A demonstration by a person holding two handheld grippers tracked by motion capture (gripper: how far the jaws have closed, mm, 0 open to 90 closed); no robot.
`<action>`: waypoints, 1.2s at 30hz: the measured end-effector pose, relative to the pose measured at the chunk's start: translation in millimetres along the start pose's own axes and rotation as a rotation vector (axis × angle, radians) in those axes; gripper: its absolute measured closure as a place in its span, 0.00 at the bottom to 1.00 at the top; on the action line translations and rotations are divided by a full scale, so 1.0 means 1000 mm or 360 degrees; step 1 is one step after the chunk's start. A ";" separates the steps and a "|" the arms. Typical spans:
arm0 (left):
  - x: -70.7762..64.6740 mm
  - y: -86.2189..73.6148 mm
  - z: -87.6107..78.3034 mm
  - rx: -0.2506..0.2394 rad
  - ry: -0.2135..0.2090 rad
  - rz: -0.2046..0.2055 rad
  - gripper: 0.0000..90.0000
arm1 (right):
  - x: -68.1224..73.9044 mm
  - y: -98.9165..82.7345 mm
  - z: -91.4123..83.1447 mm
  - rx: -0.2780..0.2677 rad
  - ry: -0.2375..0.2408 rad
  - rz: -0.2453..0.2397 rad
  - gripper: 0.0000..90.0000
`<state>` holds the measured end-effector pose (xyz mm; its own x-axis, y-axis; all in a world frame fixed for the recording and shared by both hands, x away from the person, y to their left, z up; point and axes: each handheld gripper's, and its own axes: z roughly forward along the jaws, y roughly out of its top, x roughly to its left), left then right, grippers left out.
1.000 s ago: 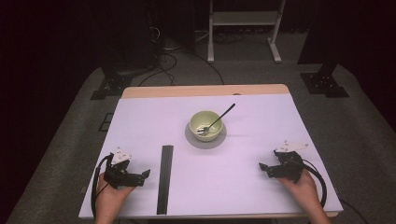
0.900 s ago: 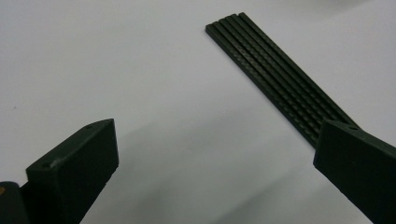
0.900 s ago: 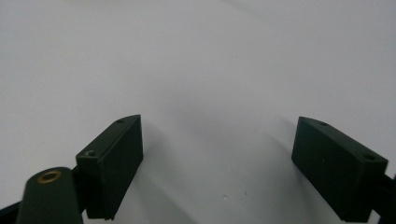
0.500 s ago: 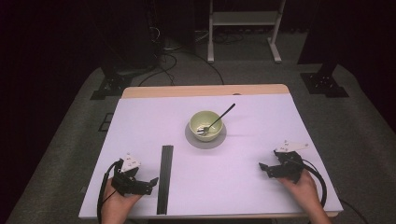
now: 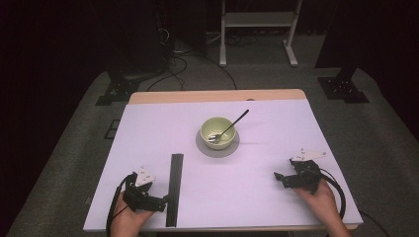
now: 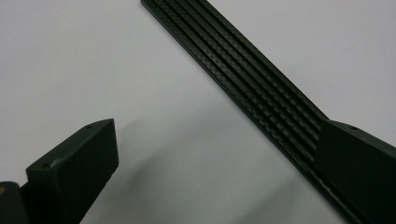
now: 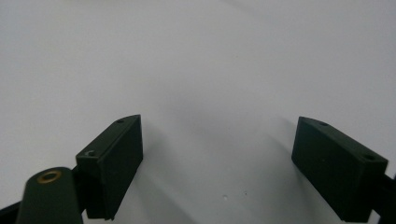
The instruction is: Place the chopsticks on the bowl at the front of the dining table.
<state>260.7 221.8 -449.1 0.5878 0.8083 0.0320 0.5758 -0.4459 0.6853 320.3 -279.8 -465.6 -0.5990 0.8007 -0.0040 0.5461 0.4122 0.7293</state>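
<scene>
White surface (image 5: 257, 197), near edge: your left claw (image 5: 160, 201) is spread wide, one jaw already over the black ribbed strip (image 5: 175, 187), which lies flat by that hand. Right claw (image 5: 278, 178) gapes on nothing. Farther off, green bowl (image 5: 218, 132) with spoon (image 5: 230, 127). Risk: the thin, flat strip may skid or tip if you pinch off-centre.

- No readable text, label, brand, number or sign on the white table cover (image 5: 267, 207)
- None on the black ribbed strip (image 5: 175, 187); its surface carries only a woven pattern and grooves
- None on the green bowl (image 5: 218, 132) at the far middle
- The grey plates on the left gripper (image 5: 160, 202) and right gripper (image 5: 277, 177) have small dark marks, too small to read
</scene>
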 end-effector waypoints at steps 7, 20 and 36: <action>-0.004 0.001 0.002 0.0016 -0.0001 0.0013 0.00 | 0.000 0.000 0.000 0.0000 0.0000 0.0000 0.17; -0.003 -0.001 0.004 0.0068 0.0026 0.0018 0.00 | 0.000 0.000 0.000 0.0001 0.0000 -0.0001 0.17; 0.009 -0.006 0.003 0.0084 0.0033 -0.0020 0.00 | 0.000 0.000 0.000 0.0001 0.0000 0.0000 0.17</action>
<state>263.8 230.7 -455.1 0.5686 0.8217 0.0389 0.6126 -0.4546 0.6466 320.3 -279.7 -465.5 -0.5989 0.8008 -0.0041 0.5464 0.4124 0.7290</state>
